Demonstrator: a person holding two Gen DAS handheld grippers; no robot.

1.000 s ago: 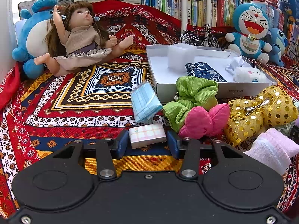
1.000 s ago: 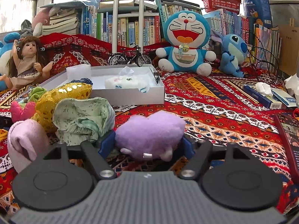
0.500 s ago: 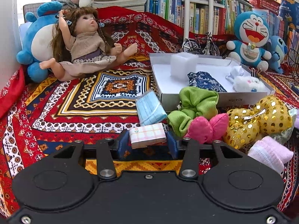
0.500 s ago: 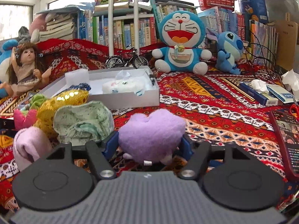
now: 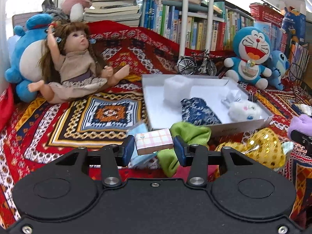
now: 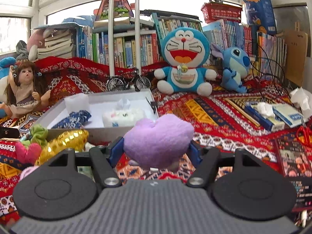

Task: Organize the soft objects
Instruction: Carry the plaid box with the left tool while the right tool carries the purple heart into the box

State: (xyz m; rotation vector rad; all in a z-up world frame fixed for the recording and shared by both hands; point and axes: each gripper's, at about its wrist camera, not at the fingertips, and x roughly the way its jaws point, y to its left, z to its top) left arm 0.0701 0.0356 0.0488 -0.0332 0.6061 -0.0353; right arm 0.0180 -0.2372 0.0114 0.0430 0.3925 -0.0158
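My left gripper is clamped on a small pink-checked pad, held off the patterned blanket just short of the white box. My right gripper squeezes a purple plush heart (lifted too), in front of the same box's near wall. Inside the box lie a blue patterned pouch and a white fluffy toy. A green scrunchie and gold sequin bow sit just outside it.
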